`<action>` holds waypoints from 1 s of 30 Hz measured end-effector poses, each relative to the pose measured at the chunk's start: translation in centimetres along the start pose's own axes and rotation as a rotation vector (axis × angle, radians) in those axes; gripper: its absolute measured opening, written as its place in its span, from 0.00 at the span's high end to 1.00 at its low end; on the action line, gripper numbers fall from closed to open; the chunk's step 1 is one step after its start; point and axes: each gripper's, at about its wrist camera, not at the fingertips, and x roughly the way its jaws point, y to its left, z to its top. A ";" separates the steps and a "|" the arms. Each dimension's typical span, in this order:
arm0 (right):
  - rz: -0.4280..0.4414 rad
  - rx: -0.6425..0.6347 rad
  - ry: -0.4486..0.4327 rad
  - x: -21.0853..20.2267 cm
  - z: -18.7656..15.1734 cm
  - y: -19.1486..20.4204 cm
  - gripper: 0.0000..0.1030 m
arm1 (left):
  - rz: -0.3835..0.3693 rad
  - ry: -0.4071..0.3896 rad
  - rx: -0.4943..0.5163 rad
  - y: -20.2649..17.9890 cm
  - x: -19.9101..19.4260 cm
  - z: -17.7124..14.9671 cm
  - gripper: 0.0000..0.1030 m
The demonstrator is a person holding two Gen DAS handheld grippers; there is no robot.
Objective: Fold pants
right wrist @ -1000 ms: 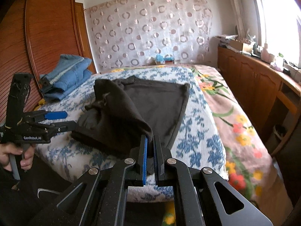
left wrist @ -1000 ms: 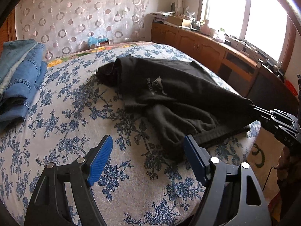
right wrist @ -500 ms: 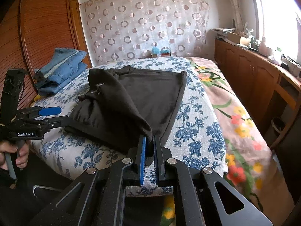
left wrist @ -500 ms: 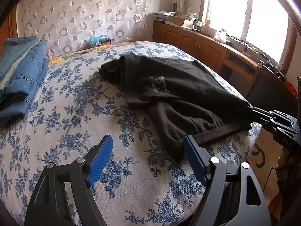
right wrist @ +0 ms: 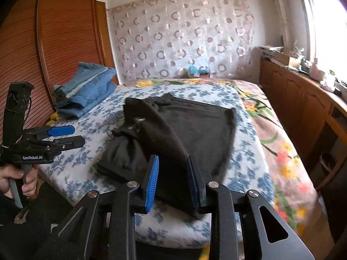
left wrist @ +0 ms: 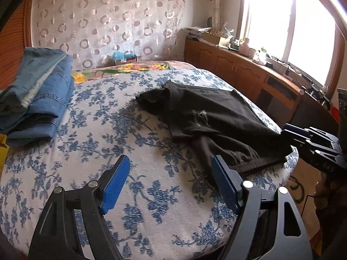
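Black pants (left wrist: 216, 119) lie partly folded on the bed's blue-flowered cover (left wrist: 97, 143), one leg laid across the other, its end at the near edge. They also show in the right wrist view (right wrist: 173, 134). My left gripper (left wrist: 169, 179) is open and empty, low over the cover, just left of the leg end; it also appears at the left of the right wrist view (right wrist: 71, 136). My right gripper (right wrist: 172, 179) is open, its jaws either side of the pants' near edge without gripping it; it appears at the right of the left wrist view (left wrist: 290, 132).
A stack of folded blue jeans (left wrist: 36, 95) lies on the bed's far left (right wrist: 86, 91). A wooden cabinet (left wrist: 249, 75) with clutter runs under the window on the right. A wooden wardrobe (right wrist: 54, 47) stands at the left. A patterned curtain (right wrist: 184, 39) hangs behind the bed.
My right gripper was shut on the pants' edge and has opened, letting the fabric go. The pants now lie flatter on the bed. The left gripper stayed open and shifted slightly.
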 end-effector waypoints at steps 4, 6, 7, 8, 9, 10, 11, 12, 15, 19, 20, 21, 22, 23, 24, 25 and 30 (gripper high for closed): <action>0.025 -0.008 0.008 1.7 0.8 0.9 0.66 | 0.005 -0.007 -0.007 0.5 -0.2 0.1 0.24; 0.038 -0.017 0.013 2.5 1.3 1.3 0.64 | 0.007 -0.010 -0.010 0.7 -0.3 0.1 0.24; 0.041 -0.021 0.016 3.0 1.5 1.5 0.61 | 0.008 -0.012 -0.011 0.8 -0.3 0.1 0.24; 0.043 -0.023 0.020 3.6 1.7 1.6 0.60 | 0.010 -0.013 -0.012 0.9 -0.3 0.1 0.24; 0.046 -0.028 0.024 3.9 2.0 1.7 0.60 | 0.012 -0.015 -0.014 1.0 -0.4 0.1 0.24; 0.051 -0.032 0.028 4.4 2.2 1.9 0.60 | 0.013 -0.016 -0.015 1.1 -0.4 0.1 0.24; 0.054 -0.034 0.033 4.9 2.5 2.1 0.59 | 0.016 -0.016 -0.017 1.2 -0.4 0.1 0.24; 0.058 -0.037 0.039 5.3 2.7 2.1 0.60 | 0.019 -0.017 -0.019 1.4 -0.4 0.1 0.24; 0.078 -0.051 0.053 6.9 3.5 2.6 0.60 | 0.025 -0.020 -0.025 1.8 -0.5 0.1 0.24; 0.092 -0.081 0.080 8.9 4.4 3.4 0.60 | 0.039 -0.025 -0.034 2.4 -0.6 0.0 0.24; 0.100 -0.087 0.089 9.4 4.6 3.7 0.60 | 0.040 -0.027 -0.038 2.6 -0.7 0.0 0.24; 0.108 -0.091 0.100 10.0 4.8 3.8 0.60 | 0.042 -0.029 -0.042 2.8 -0.7 0.0 0.24; 0.112 -0.093 0.108 10.5 5.2 4.0 0.60 | 0.046 -0.030 -0.047 3.0 -0.7 -0.1 0.24; 0.117 -0.098 0.116 11.0 5.4 4.3 0.60 | 0.048 -0.031 -0.051 3.2 -0.7 -0.1 0.24; 0.125 -0.105 0.126 11.7 5.6 4.5 0.60 | 0.050 -0.032 -0.055 3.4 -0.7 -0.2 0.24; 0.130 -0.113 0.133 12.3 5.8 4.8 0.60 | 0.052 -0.032 -0.058 3.5 -0.8 -0.2 0.24; 0.141 -0.143 0.178 14.7 6.6 5.7 0.62 | 0.060 -0.032 -0.069 4.1 -0.9 -0.6 0.24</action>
